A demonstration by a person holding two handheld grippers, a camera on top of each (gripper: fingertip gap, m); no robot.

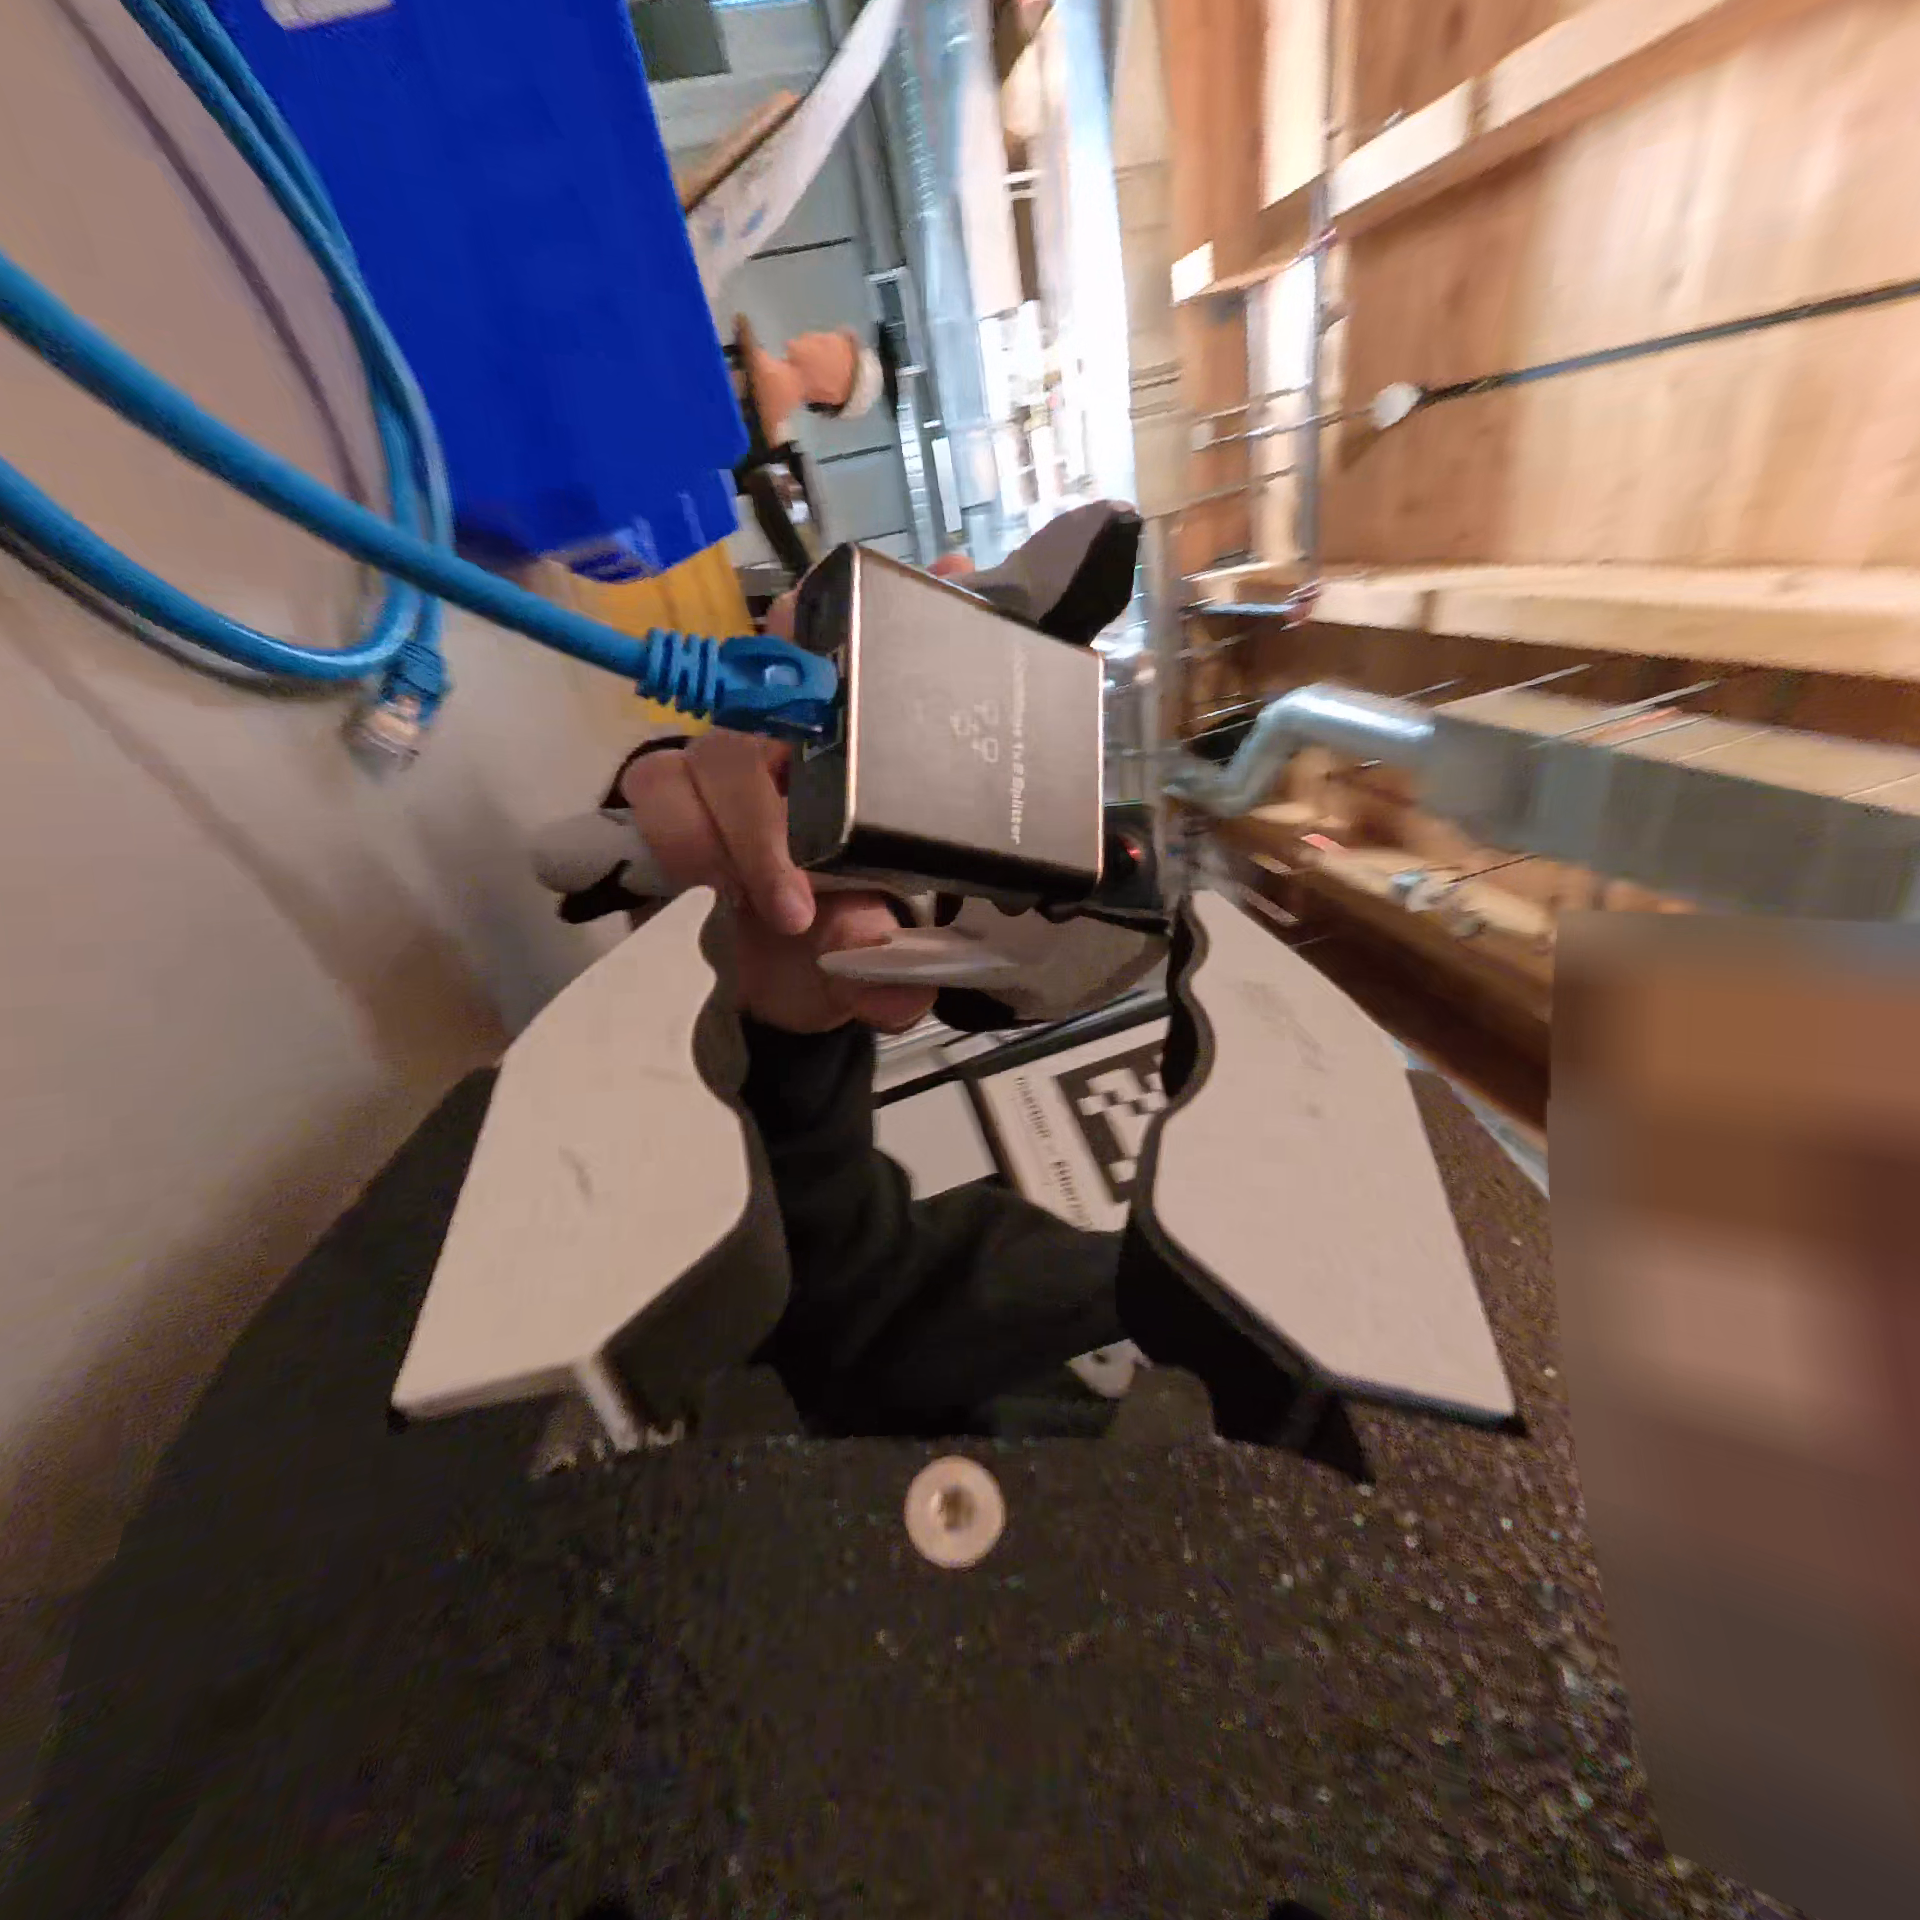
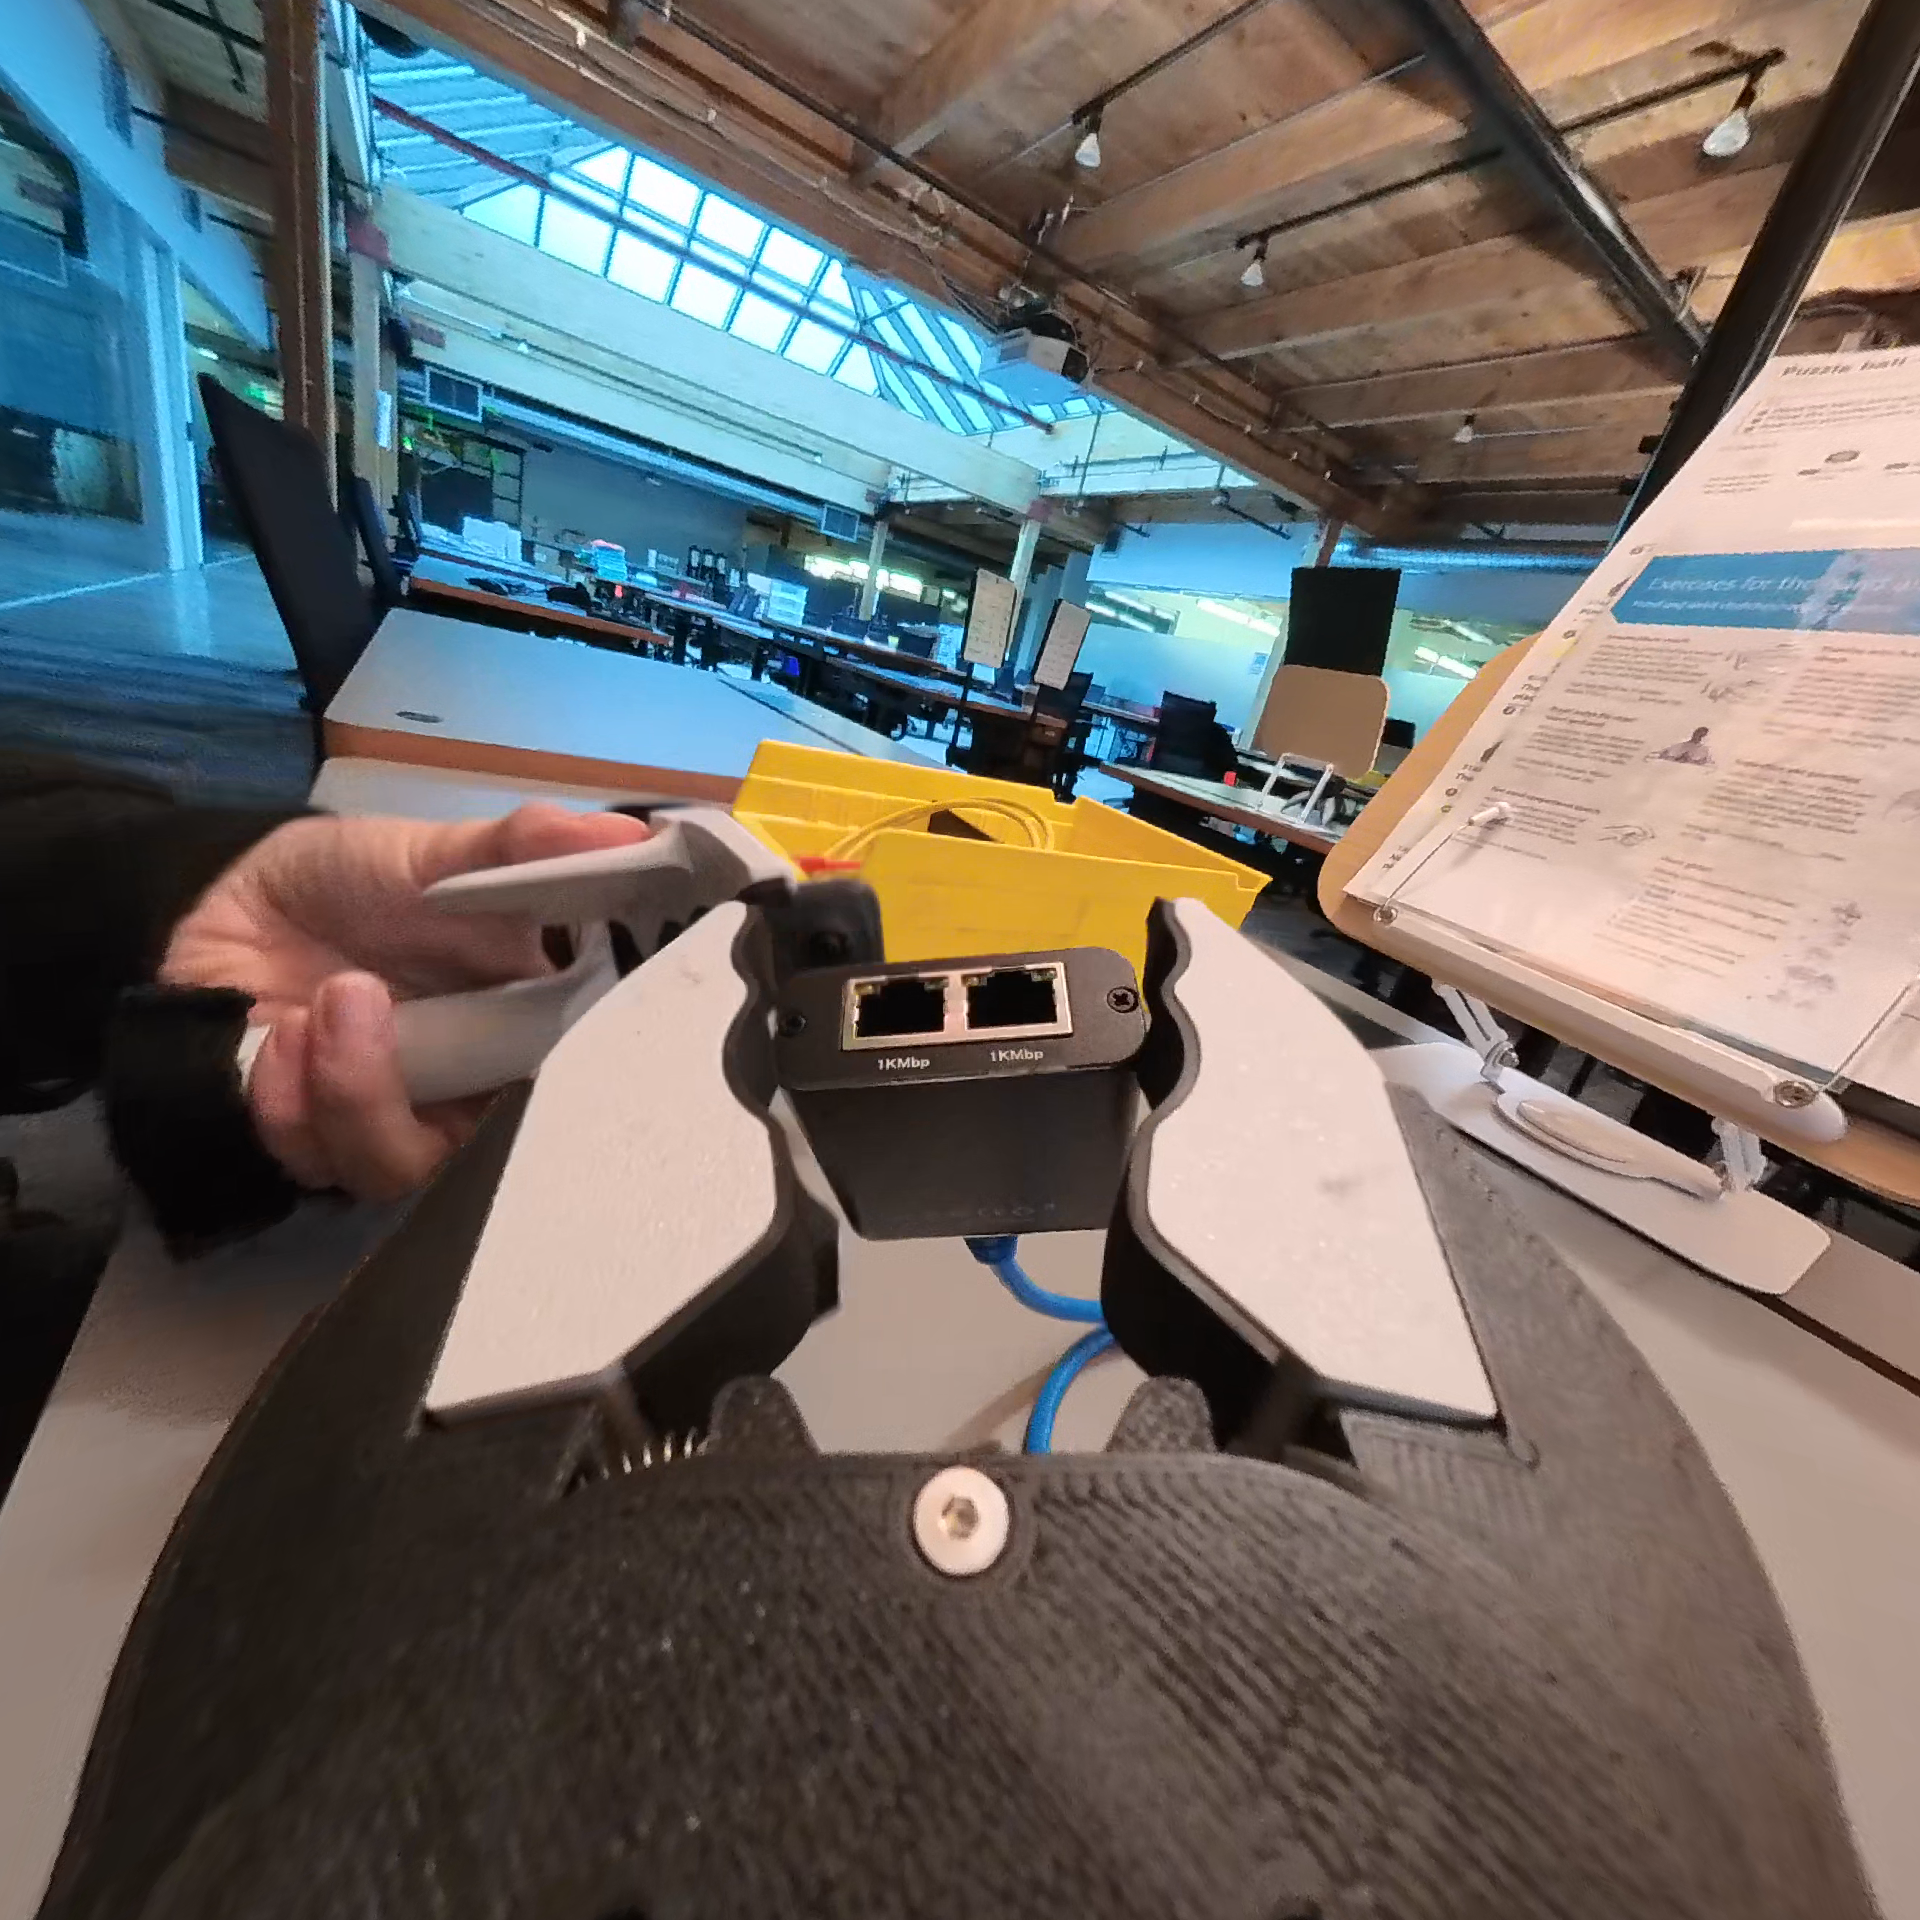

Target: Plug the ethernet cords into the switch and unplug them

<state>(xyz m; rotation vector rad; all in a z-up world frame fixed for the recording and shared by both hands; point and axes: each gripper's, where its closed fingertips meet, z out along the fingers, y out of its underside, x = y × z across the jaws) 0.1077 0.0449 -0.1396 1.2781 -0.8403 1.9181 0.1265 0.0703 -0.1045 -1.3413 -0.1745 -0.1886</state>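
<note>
Right tool (image 2: 961, 1039) clamps switch (image 2: 961, 1132) (corded).

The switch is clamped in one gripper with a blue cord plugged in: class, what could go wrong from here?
1. The plugged blue cord hangs off the switch, so a tug could twist it in the right gripper.
2. The left gripper is open and empty; the loose plug lies off to its side, so it could be missed.
</note>
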